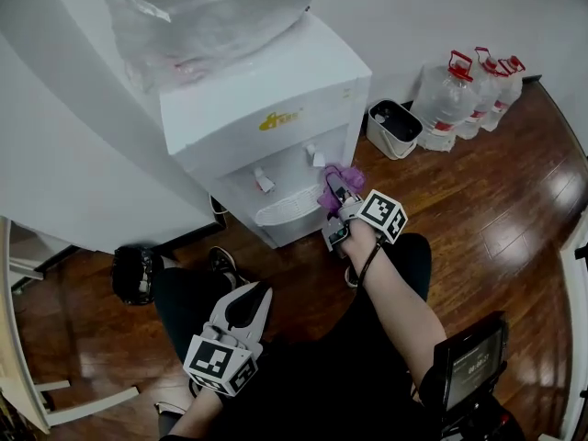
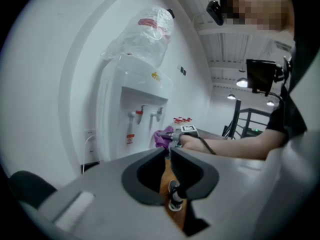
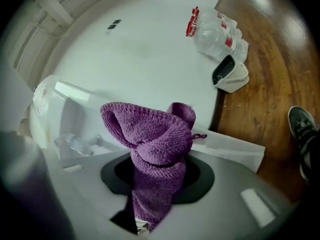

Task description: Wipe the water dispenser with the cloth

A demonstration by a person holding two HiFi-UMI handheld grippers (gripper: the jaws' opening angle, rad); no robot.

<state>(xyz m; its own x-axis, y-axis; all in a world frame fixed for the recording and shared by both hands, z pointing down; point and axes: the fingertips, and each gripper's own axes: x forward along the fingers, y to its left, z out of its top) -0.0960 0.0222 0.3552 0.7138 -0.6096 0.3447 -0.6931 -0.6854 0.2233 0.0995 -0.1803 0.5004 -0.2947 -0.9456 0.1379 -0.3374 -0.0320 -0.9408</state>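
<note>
The white water dispenser [image 1: 276, 108] stands against the wall with a plastic-wrapped bottle [image 1: 202, 12] on top and two taps [image 1: 265, 184] over its drip tray [image 1: 287, 208]. My right gripper [image 1: 336, 194] is shut on a purple knitted cloth [image 1: 331, 184], at the dispenser's front right corner beside the right tap. In the right gripper view the cloth [image 3: 155, 144] bulges out between the jaws and hides their tips. My left gripper [image 1: 258, 292] hangs low over the lap, away from the dispenser, jaws together with nothing in them [image 2: 169, 153].
Several water jugs with red caps [image 1: 464, 90] and a small white bin [image 1: 393, 127] stand by the wall to the dispenser's right. A white panel [image 1: 73, 154] rises on the left. The person's shoe [image 1: 223, 265] is on the wooden floor before the dispenser.
</note>
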